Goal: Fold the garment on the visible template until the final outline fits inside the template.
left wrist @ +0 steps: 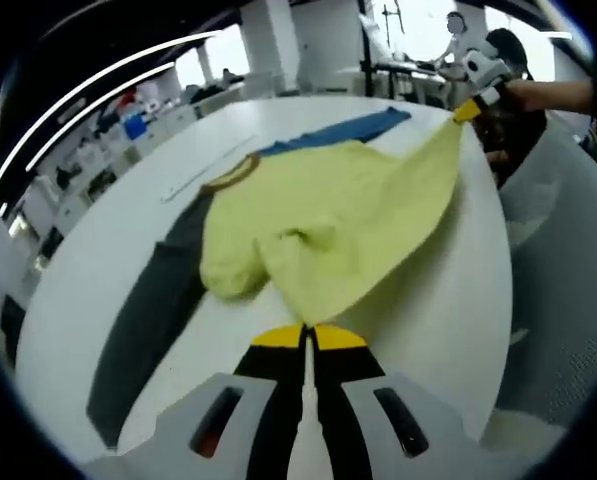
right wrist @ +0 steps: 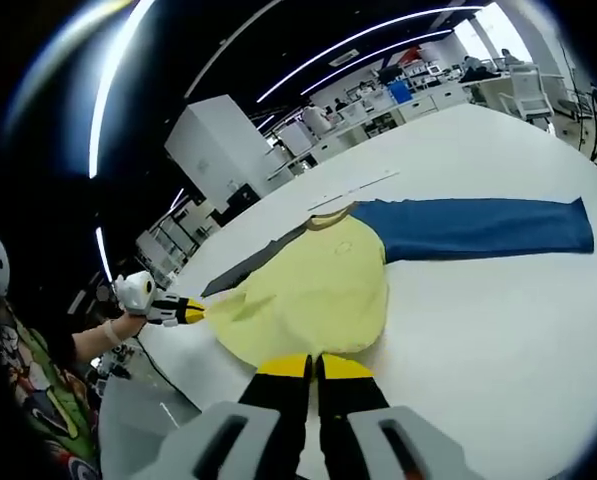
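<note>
While gripping yellow garment [left wrist: 328,215]: both grippers [left wrist: 309,337] [right wrist: 314,367] clamped, spread apart.

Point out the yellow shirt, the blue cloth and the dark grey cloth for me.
Yellow shirt [left wrist: 328,210], left gripper view, middle of its body.
Blue cloth [right wrist: 478,228], right gripper view, middle of the strip.
Dark grey cloth [left wrist: 153,310], left gripper view, middle of the strip.

The yellow garment [left wrist: 328,225] covers the middle of the dark grey strip [left wrist: 148,320] and most of the blue cloth [left wrist: 343,130] in the left gripper view, so their full outlines are hidden. In the right gripper view the grey strip [right wrist: 253,262] vanishes under the garment. Shelf items [left wrist: 128,120] behind the tabletop [left wrist: 448,330] are too blurred to name, possibly boxes.
</note>
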